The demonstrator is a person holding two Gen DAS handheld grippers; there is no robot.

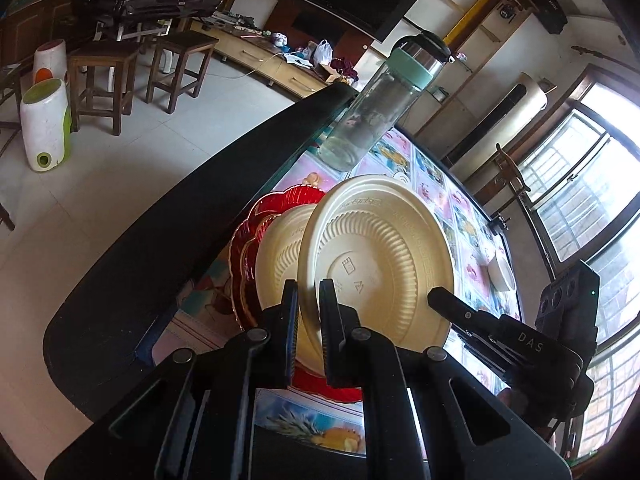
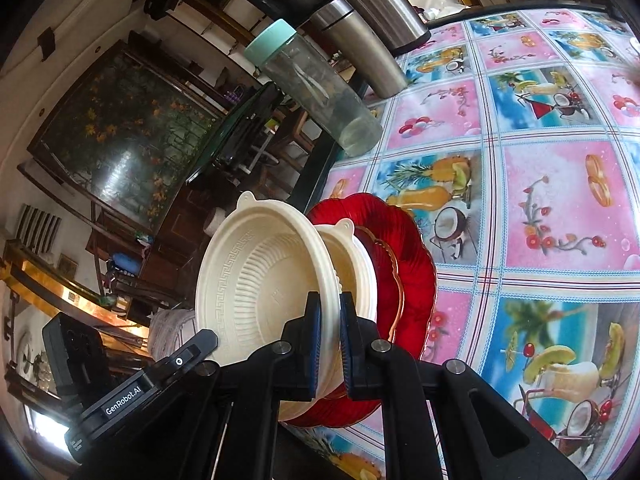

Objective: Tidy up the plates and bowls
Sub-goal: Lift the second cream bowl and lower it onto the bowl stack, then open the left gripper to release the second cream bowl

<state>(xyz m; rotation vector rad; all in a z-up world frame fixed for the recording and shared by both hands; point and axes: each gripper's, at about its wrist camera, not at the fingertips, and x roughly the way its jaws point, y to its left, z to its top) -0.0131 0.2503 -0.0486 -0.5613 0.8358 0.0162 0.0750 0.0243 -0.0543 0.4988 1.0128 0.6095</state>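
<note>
Right up against the lens, the left gripper (image 1: 308, 292) had its jaws pressed in on the rim of the top cream bowl (image 1: 380, 256), one finger on each face of the wall, and the bowl was tipped up on edge, with its ribbed underside facing that camera. My read is that it was held by the rim because the thin wall is the only part the jaws can span. Just left of and behind the pinch, a second cream bowl (image 1: 280, 252) sat on the red plates (image 1: 280, 204), so the stack looked already begun, with the held bowl apparently meant to nest into it. Ahead of the fingers stood a clear bottle (image 1: 372, 120) with a mint band, well clear of the stack. Further right, near the far edge of the tablecloth (image 1: 460, 216), a small white bowl (image 1: 502, 272) waited apart, probably still to be gathered. Over to the right wrist view, the right gripper (image 2: 329, 304) was clamped on the same bowl's rim at a neighbouring spot, which would steady the tilt. From here the bowl's open mouth showed, and the red plates lay just right of the jaws on the table. Two steel flasks (image 2: 360, 48) stood ahead, beyond the bottle. The tilt would need levelling before letting go, or the bowl could ride up on the lower rim.
</note>
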